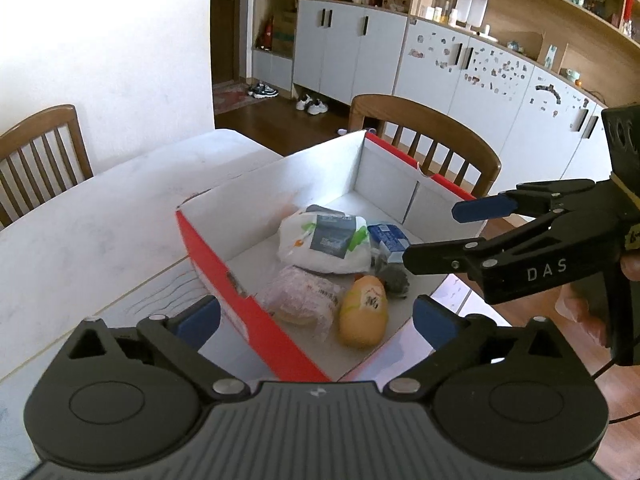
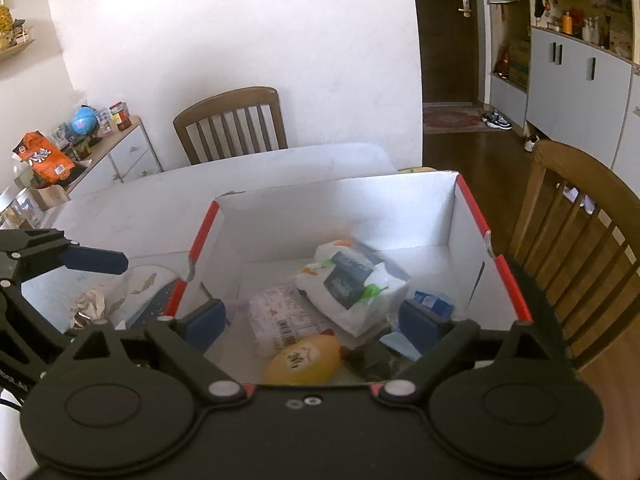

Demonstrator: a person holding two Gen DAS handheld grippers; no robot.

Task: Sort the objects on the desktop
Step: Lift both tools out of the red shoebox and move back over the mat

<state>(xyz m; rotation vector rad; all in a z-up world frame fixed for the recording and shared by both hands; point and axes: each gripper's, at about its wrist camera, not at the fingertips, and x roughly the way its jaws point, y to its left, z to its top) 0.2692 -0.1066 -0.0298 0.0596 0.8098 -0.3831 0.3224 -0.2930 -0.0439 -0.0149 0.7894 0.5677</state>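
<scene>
1. White tabletop (image 1: 80,240) fills the near ground of both wrist views, with a red-and-white cardboard box (image 1: 224,280) standing open on it.
2. Nearest the left camera, the left gripper (image 1: 316,316) hangs over the box's near corner, its blue-padded fingers spread wide with nothing between them.
3. The right gripper (image 2: 316,320) hovers over the box's near edge, fingers likewise well apart and empty; seen from the left wrist, it reaches in from the right above the box's right wall.
4. Inside the box, closest to the grippers, lies a yellow egg-shaped toy (image 1: 362,310) on its side, just beside a clear-wrapped pink packet (image 1: 300,300) with a barcode label.
5. Behind these rests a white tissue pack (image 1: 326,242), with a small blue carton (image 1: 390,240) touching its right side and a dark grey object (image 1: 394,276) tucked beside the toy; what it is cannot be told.
6. Outside the box's left wall, in the right wrist view, crumpled foil (image 2: 90,306) and other flat items lie on the table.
7. Farther off stand wooden chairs (image 1: 424,140), a white wall (image 2: 240,40), grey cabinets (image 1: 352,48) and a cluttered side cabinet (image 2: 120,148).
</scene>
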